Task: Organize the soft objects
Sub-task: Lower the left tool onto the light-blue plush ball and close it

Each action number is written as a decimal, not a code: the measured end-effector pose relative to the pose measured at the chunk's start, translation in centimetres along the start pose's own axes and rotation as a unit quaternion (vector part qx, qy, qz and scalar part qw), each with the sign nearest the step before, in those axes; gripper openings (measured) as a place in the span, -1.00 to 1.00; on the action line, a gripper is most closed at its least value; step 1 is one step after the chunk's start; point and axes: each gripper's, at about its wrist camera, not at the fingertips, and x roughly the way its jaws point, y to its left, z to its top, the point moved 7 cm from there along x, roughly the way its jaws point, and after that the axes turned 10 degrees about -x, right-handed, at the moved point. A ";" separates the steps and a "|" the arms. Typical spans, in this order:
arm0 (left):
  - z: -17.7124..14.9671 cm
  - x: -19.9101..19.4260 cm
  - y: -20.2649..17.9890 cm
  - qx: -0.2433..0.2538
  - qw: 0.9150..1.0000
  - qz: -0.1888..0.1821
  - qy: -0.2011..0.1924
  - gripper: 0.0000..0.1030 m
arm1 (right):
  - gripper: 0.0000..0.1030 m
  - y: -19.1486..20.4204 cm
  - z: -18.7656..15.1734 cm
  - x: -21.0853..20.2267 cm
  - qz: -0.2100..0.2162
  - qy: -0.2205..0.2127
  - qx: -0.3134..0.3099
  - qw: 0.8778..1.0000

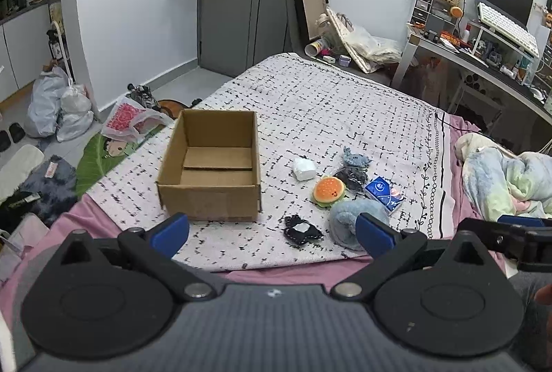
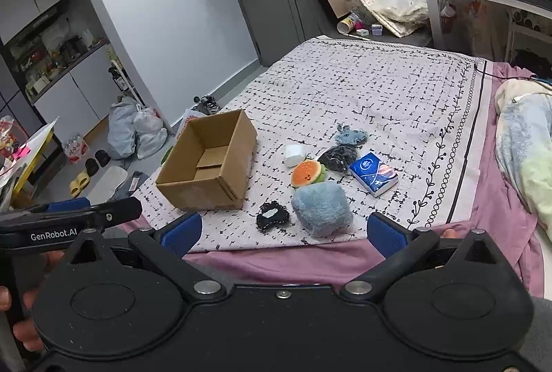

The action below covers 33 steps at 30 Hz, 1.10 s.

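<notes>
An open, empty cardboard box (image 1: 210,165) (image 2: 207,165) stands on the patterned bed cover. Right of it lie soft things: a white pad (image 1: 304,169) (image 2: 295,154), an orange burger plush (image 1: 328,189) (image 2: 306,173), a small blue-grey plush (image 1: 355,159) (image 2: 350,134), a dark bag (image 1: 352,178) (image 2: 338,158), a blue tissue pack (image 1: 384,192) (image 2: 374,173), a light blue plush (image 1: 348,222) (image 2: 321,208) and a black scrunchie (image 1: 302,230) (image 2: 272,216). My left gripper (image 1: 272,232) is open at the near bed edge. My right gripper (image 2: 284,232) is open beside it. Both are empty.
A crumpled blanket (image 1: 507,175) (image 2: 524,144) lies on the right of the bed. A desk (image 1: 483,58) with monitor and keyboard stands far right. Bags (image 1: 58,109) and clutter lie on the floor at left. A grey door (image 1: 241,9) is at the back.
</notes>
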 end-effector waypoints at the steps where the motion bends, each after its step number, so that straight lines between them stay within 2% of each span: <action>1: 0.0 0.3 -0.1 -0.003 1.000 -0.001 0.000 0.98 | 1.00 -0.4 0.1 0.1 -0.002 -0.003 0.006 1.000; 6: 0.1 2.2 -0.7 -0.014 1.000 -0.003 -0.001 0.94 | 1.00 -2.2 0.7 1.4 -0.011 -0.006 0.019 1.000; 10: 0.2 3.8 -1.2 -0.035 0.999 -0.013 0.007 0.92 | 0.99 -3.3 1.1 2.8 0.004 -0.006 0.036 0.999; 15: 0.3 6.1 -2.0 -0.057 0.998 -0.031 0.025 0.72 | 0.86 -4.7 1.6 4.8 0.029 0.006 0.075 0.997; 18: 0.1 7.9 -2.7 -0.072 0.996 -0.039 0.045 0.51 | 0.83 -5.4 2.1 5.9 0.031 0.015 0.089 0.995; 20: -0.1 9.0 -3.0 -0.083 0.994 -0.041 0.059 0.37 | 0.75 -6.0 2.2 6.9 0.032 0.021 0.099 0.994; 22: -0.3 10.0 -3.3 -0.093 0.992 -0.045 0.069 0.31 | 0.59 -6.7 2.1 8.1 0.041 0.031 0.119 0.992; 27: -0.8 12.3 -3.9 -0.117 0.987 -0.050 0.094 0.15 | 0.44 -7.9 1.4 10.4 0.056 0.041 0.155 0.986; 33: -1.8 15.2 -4.2 -0.149 0.978 -0.059 0.137 -0.05 | 0.16 -9.1 0.1 13.0 0.084 0.052 0.204 0.974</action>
